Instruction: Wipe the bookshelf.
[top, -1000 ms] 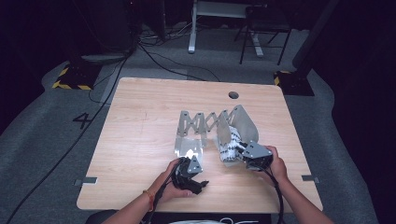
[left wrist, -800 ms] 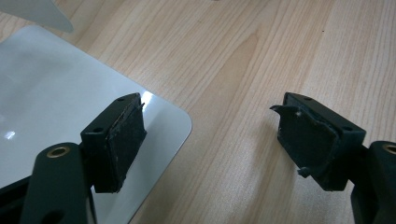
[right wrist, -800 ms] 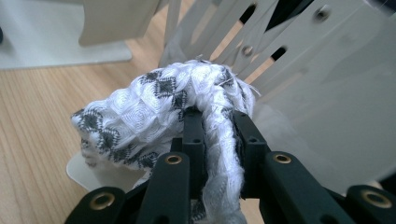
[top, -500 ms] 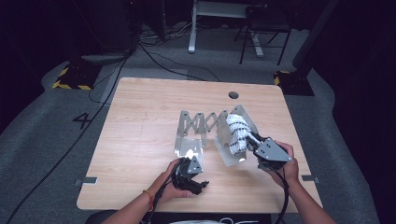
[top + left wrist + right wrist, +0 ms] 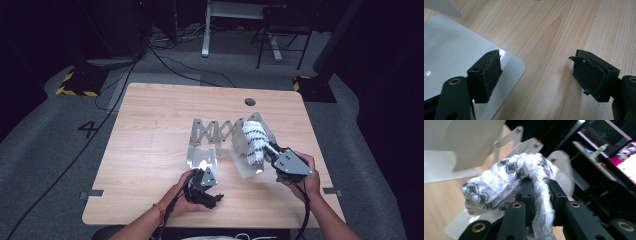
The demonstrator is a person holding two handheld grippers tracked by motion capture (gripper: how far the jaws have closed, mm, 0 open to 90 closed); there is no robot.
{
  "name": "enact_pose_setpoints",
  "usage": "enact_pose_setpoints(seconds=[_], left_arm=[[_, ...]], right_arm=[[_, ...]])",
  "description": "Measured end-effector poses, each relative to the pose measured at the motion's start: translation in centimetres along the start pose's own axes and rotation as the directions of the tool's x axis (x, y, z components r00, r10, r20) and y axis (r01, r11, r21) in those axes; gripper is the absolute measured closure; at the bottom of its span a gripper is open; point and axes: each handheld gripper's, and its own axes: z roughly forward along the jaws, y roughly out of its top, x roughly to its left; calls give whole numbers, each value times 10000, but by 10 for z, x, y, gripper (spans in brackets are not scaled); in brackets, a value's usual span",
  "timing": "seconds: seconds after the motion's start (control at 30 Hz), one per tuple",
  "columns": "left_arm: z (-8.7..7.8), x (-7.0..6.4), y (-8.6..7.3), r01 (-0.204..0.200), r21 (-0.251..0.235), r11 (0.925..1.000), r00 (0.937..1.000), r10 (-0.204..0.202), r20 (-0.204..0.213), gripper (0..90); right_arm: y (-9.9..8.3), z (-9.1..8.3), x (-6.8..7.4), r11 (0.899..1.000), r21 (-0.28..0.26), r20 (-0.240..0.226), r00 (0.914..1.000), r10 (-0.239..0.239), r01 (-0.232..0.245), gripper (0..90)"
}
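Wooden table (image 5: 150, 130) w/ metal accordion rack (image 5: 215, 132) mid-table. Rolled b/w cloth (image 5: 254, 140), low by the rack's right plate a sec ago, is now lifted above it, clamped in right gripper (image 5: 272, 150) — prob. being pulled free. Left gripper (image 5: 536, 75) rests near table's front edge, jaws apart, one pad over rack's base plate (image 5: 449, 47).

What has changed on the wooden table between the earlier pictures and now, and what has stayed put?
The right gripper, shut on the rolled white-and-black patterned cloth, has lifted it from low beside the metal plates and swung it up toward the far end of the right plate of the silver metal scissor-hinged rack. The left gripper stays open at the left plate's near corner, and the rack has not moved.
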Motion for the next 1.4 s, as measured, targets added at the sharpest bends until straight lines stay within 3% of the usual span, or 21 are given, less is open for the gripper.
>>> enact_pose_setpoints(seconds=[0.1,0.17,0.37,0.57,0.77,0.97,1.2,1.4], left_arm=[[0,0,0,-9,-3,10000,10000,9,5,228],[0,0,0,-11,-1,10000,10000,11,4,228],[0,0,0,-21,2,10000,10000,21,8,228],[0,0,0,-34,2,10000,10000,34,7,227],[0,0,0,-36,2,10000,10000,36,13,227],[0,0,0,-36,-1,10000,10000,36,19,227],[0,0,0,-43,25,10000,10000,43,15,226],[0,0,0,-47,16,10000,10000,47,53,224]], right_arm=[[-5,11,12,9989,322,-595,9977,-329,349,783],[-7,14,14,9988,370,-777,9966,-284,314,783],[-17,30,29,9921,939,-1433,9873,-687,827,783],[-33,52,38,9819,1767,-2293,9730,-265,684,782],[-42,65,46,9672,2362,-2512,9674,-327,940,780],[-35,59,39,9750,2086,-1865,9817,-377,771,782],[-21,34,20,9928,1135,-696,9971,-310,388,783],[-9,12,4,9995,255,371,9991,-218,209,783]])
